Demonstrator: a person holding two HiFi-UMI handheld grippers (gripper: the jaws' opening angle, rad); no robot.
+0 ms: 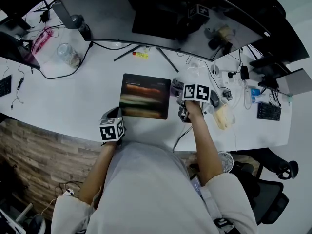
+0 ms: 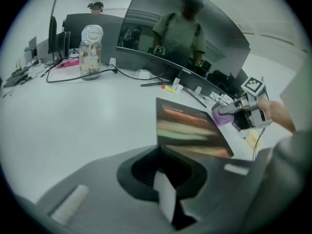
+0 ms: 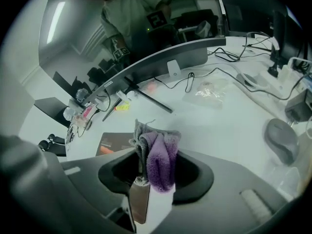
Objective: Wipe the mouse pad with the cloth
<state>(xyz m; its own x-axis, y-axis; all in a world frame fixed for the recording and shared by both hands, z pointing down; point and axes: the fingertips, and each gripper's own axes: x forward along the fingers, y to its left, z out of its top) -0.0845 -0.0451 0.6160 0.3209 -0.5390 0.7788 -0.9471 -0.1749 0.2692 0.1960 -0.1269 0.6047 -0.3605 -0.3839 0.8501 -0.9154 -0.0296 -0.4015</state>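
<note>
Right gripper clamps the cloth just beside the mouse pad.

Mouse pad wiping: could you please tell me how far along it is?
Done: the cloth is picked up, clamped in the right gripper. In hand: it is held by the right edge of the mouse pad. Left: seemingly the wiping itself; the left gripper is shut, empty.

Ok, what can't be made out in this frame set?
Mouse pad near-left corner: left gripper view, behind the left gripper.
Print on the pad: all views, too small, blurred.
Cloth lower end: right gripper view, buried inside the right gripper.
Jar contents: left gripper view, blurred.
</note>
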